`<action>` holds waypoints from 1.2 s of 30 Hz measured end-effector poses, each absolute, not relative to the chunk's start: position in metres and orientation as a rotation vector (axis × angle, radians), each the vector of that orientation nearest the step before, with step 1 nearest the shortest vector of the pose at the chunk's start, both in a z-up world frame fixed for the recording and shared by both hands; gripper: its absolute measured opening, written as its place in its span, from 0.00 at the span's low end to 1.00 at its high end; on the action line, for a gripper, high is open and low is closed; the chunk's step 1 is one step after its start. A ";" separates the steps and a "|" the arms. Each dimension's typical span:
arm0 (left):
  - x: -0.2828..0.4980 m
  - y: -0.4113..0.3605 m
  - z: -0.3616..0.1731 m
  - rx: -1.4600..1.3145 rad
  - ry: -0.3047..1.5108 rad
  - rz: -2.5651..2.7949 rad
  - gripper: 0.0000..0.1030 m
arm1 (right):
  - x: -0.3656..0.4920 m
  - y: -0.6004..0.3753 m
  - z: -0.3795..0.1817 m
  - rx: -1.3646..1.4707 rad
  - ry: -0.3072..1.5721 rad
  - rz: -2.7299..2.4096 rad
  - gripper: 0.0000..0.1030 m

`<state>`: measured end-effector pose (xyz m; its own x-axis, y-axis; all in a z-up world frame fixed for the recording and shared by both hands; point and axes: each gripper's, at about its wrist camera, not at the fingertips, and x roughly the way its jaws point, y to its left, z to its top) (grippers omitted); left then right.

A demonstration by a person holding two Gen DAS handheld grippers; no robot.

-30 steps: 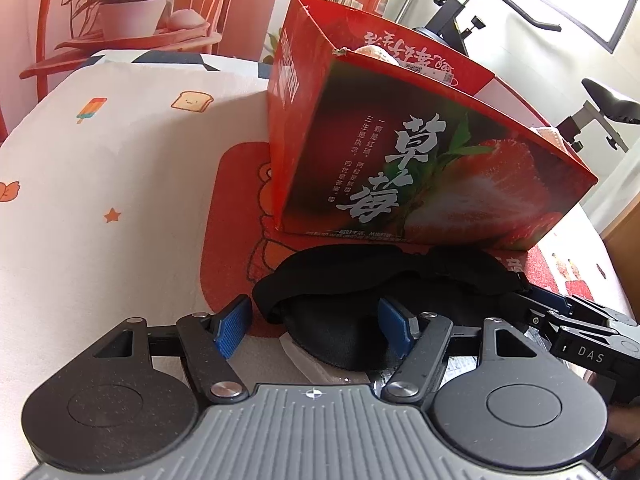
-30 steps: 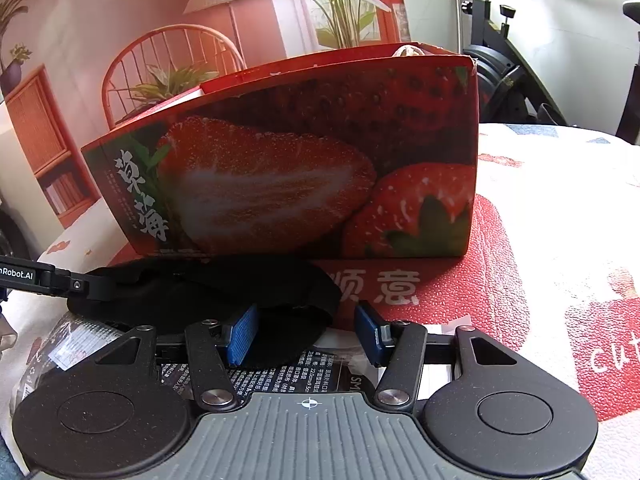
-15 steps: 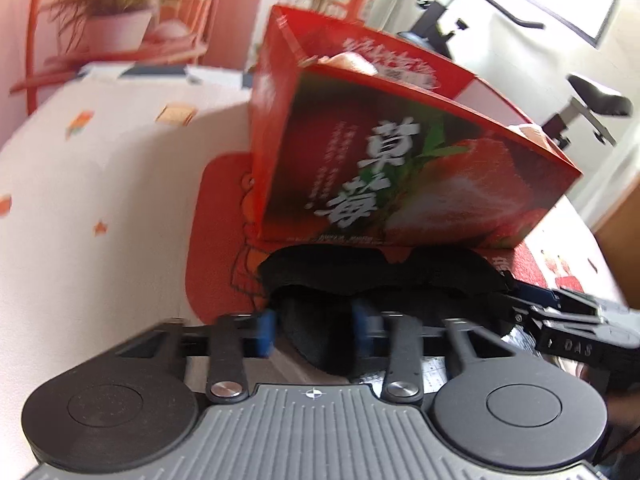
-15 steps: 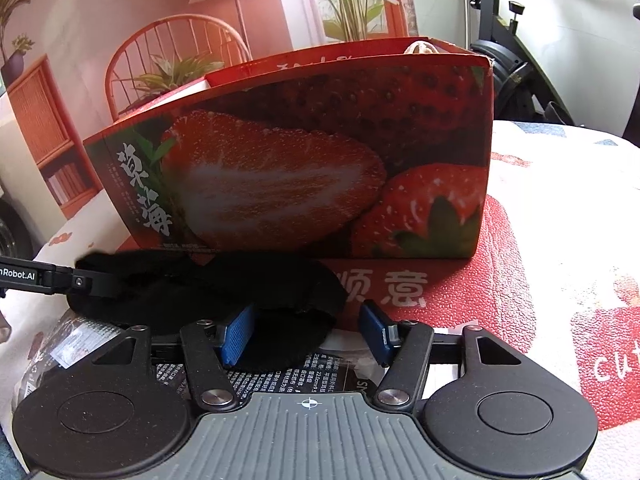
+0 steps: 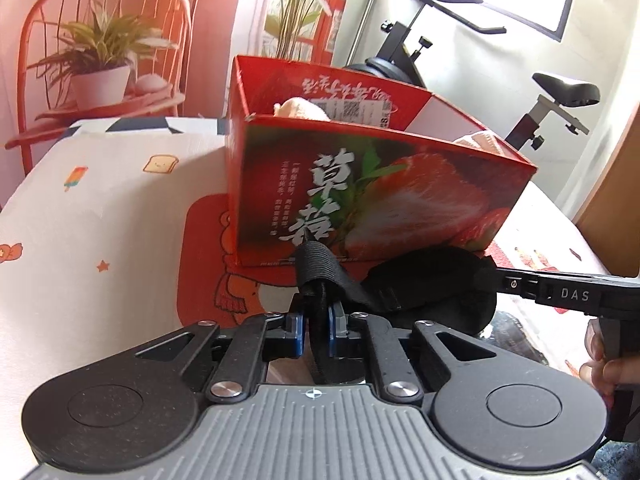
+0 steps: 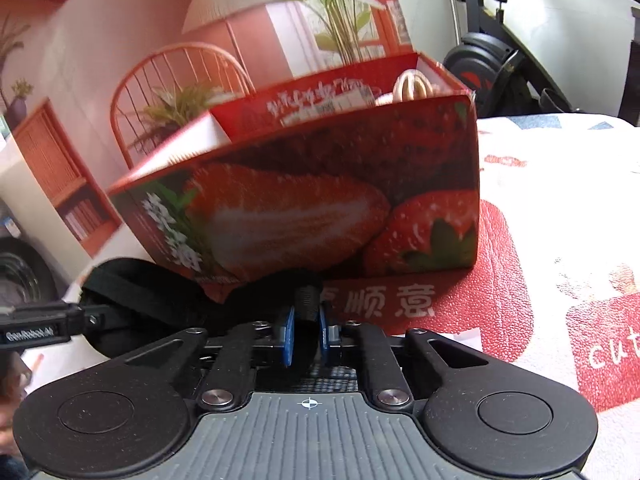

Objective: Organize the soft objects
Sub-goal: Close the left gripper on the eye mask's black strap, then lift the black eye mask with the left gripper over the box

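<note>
Pinching a black eye mask (image 5: 432,280) between them, left tool (image 5: 314,330) and right tool (image 6: 305,330) hold it outside the strawberry box (image 5: 360,200), which already contains soft items.

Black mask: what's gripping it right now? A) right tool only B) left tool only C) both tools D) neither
C: the left tool and the right tool are each shut on a bunched part of the black mask, in front of the box.
</note>
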<state>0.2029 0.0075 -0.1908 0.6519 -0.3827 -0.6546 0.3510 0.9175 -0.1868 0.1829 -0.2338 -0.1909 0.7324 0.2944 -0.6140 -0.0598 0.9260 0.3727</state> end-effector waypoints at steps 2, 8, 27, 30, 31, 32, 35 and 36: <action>0.199 0.007 -0.190 -0.050 0.747 -0.421 0.11 | 0.174 -0.233 -0.188 0.347 0.700 0.207 0.09; 0.191 0.009 -0.190 -0.070 0.731 -0.418 0.11 | 0.152 -0.235 -0.184 0.347 0.659 0.208 0.09; 0.186 0.011 -0.125 -0.068 0.505 -0.475 0.10 | 0.142 -0.239 -0.117 0.304 0.460 0.246 0.07; 0.195 0.004 -0.107 -0.062 0.445 -0.476 0.10 | 0.154 -0.245 -0.097 0.305 0.416 0.253 0.07; 0.199 0.002 -0.101 -0.069 0.431 -0.476 0.10 | 0.160 -0.246 -0.090 0.292 0.402 0.252 0.07; 0.205 0.000 -0.096 -0.081 0.420 -0.477 0.10 | 0.165 -0.246 -0.084 0.278 0.389 0.251 0.07; 0.224 -0.008 -0.088 -0.140 0.425 -0.488 0.10 | 0.183 -0.247 -0.066 0.230 0.344 0.229 0.07; 0.232 -0.011 -0.086 -0.151 0.427 -0.480 0.10 | 0.190 -0.245 -0.062 0.201 0.326 0.212 0.07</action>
<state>0.2322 -0.0106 -0.0864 0.8011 -0.4771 -0.3614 0.4149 0.8779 -0.2392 0.1899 -0.2454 -0.0617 0.9256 0.2379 -0.2946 -0.1734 0.9579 0.2289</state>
